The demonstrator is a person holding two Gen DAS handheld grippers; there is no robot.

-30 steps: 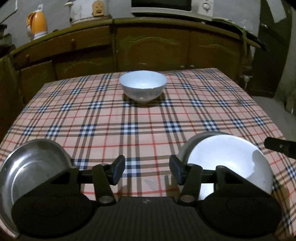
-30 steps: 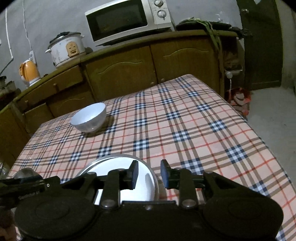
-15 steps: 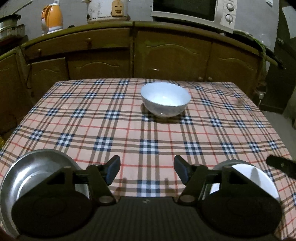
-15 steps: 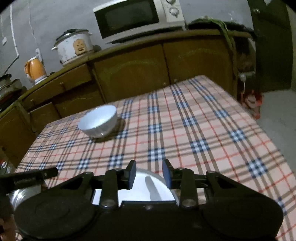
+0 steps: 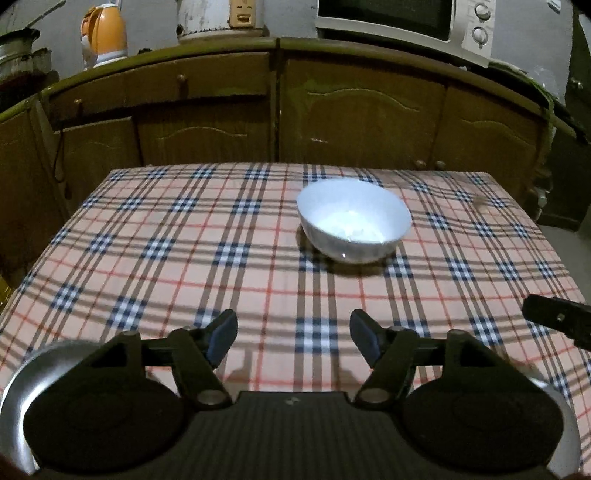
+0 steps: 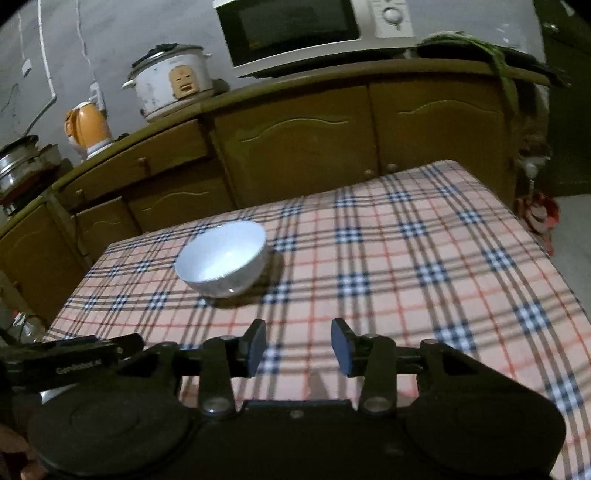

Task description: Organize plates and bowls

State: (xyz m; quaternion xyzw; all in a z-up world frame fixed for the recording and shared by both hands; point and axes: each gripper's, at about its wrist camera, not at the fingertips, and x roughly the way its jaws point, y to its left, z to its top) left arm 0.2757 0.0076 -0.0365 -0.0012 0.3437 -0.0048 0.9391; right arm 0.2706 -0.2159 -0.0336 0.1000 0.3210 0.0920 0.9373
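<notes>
A white bowl [image 5: 354, 229] [image 6: 221, 258] stands upright on the checked tablecloth [image 5: 184, 258], towards the far side. My left gripper [image 5: 293, 336] hovers short of it, jaws opening, nothing between them. A steel plate [image 5: 20, 387] peeks out at the lower left behind the gripper body. Only the rim of a second plate [image 5: 570, 421] shows at the lower right. My right gripper [image 6: 298, 347] hangs over the near cloth to the right of the bowl, jaws also opening and empty. Its tip [image 5: 557, 321] shows at the left wrist view's right edge.
Brown cabinets [image 5: 354, 118] run behind the table, carrying a microwave [image 6: 303, 29], a rice cooker [image 6: 170, 83] and an orange kettle [image 5: 103, 35]. The table's right edge [image 6: 546, 251] drops to the floor beside a dark door [image 6: 565, 110]. The left gripper's body [image 6: 74, 363] sits at the right wrist view's left.
Both grippers have moved on over the table towards the white bowl, which looks larger. Both jaws have widened. The plates have slipped down behind the gripper bodies, the white one out of the right view.
</notes>
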